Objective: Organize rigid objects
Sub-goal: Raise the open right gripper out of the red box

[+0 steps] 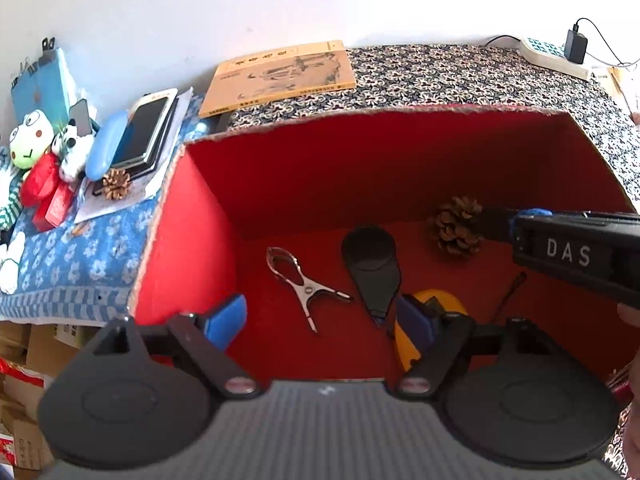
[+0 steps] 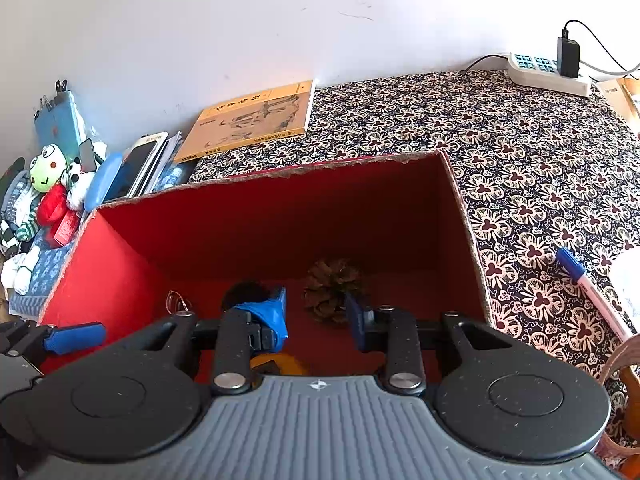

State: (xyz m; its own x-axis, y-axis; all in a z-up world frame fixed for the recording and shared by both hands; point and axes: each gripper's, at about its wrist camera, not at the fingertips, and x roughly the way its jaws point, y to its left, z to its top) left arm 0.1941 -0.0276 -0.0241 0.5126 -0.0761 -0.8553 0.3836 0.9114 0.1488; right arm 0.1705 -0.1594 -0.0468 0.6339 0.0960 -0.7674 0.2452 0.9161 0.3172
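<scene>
Pinecone [image 2: 335, 295] between right hand-held gripper [image 2: 316, 312] pads inside red box [image 2: 256, 236], contact unclear; left hand-held gripper [image 1: 320, 320] open, empty.

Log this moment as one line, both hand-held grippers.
left hand-held gripper: open, empty, over red box | right hand-held gripper: at pine cone in box, grip unclear | metal clip in box

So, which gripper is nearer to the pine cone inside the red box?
The right. The right gripper has the pine cone just ahead of its fingertips, deep in the red box. The left gripper hangs wide open at the box's near side, over the metal clip.
</scene>
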